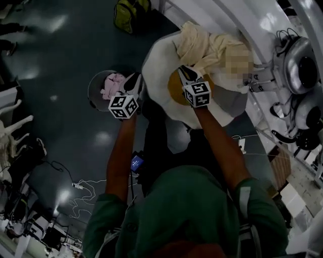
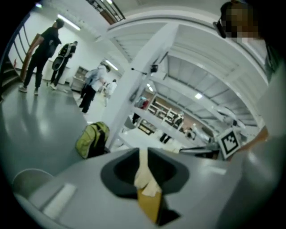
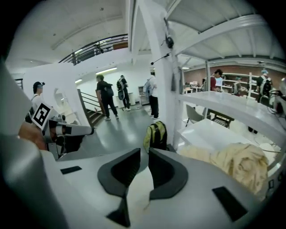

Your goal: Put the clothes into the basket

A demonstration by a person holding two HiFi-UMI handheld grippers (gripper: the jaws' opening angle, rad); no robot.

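White garment [image 1: 159, 65] with a yellow patch, held up in the air by both tools and spread between them, near the edge of the white counter [image 1: 227, 20]. The left hand-held gripper [image 1: 137, 80] is clenched on a fold of cream and yellow cloth, which shows between its jaws in the left gripper view. The right hand-held gripper [image 1: 184, 71] is likewise clamped on the fabric, its jaws almost together. The two-point grip probably keeps the cloth from trailing and lets it be carried as one piece.

The round grey basket [image 1: 93, 93] stands on the floor [image 1: 60, 60], just left of the left tool in the head view, with pink clothes [image 1: 112, 85] already inside. A cream garment pile [image 1: 202, 43] lies on the counter behind the held piece.

The floor around the basket is open. A yellow-green backpack [image 1: 130, 15] sits well apart beyond it. The counter edge and the shelving at the right bound the free room on that side.
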